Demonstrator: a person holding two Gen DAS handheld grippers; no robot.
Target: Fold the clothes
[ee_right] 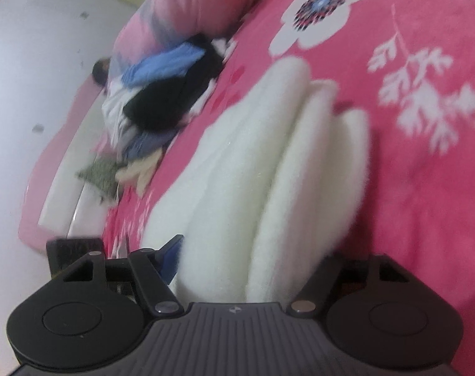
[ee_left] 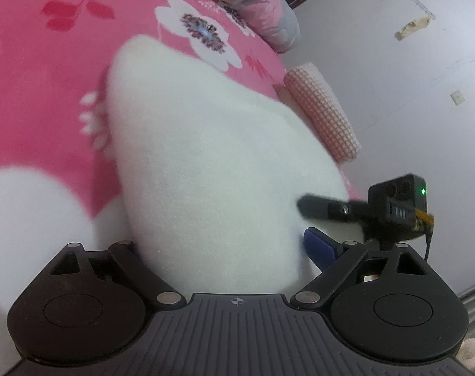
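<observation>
White fleece garment (ee_right: 243,169) — lying in thick folded layers on the pink floral bed (ee_right: 425,188), bundle end between both wide-spread tongs, left (ee_left: 220,250) and right (ee_right: 253,266); grip unclear — next: pinch it and set aside.

Soft, even indoor light with faint shadows; both fisheye views bend at the edges and smear with motion blur.
</observation>
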